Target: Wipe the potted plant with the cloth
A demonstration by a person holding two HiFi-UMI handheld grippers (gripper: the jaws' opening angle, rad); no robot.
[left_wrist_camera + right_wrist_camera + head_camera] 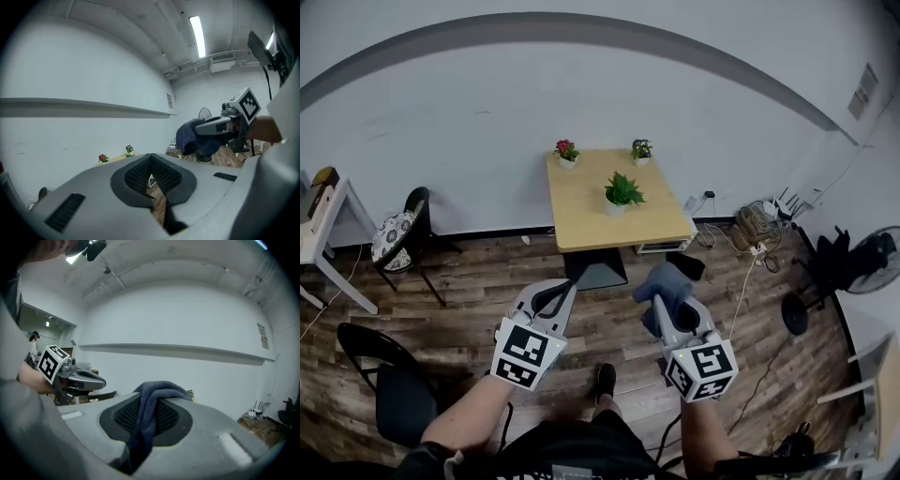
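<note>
Two cubes [525, 354] [703, 367] bear black-and-white square markers; wall notice [864, 91] illegible; cloth [667, 284] plain blue.

A light wooden desk [581, 208] stands in the upper middle of the frame, its far edge against the white wall. Three pots sit on it, well apart: a red-flowered plant [567, 152] at the far left corner, a small dark-leaved plant [641, 150] at the far right corner, and a leafy green potted plant [622, 194] right of centre. The desk rests on a plank floor [478, 281], with a cushioned black chair [398, 236] at left and a fan [874, 255] at right.
</note>
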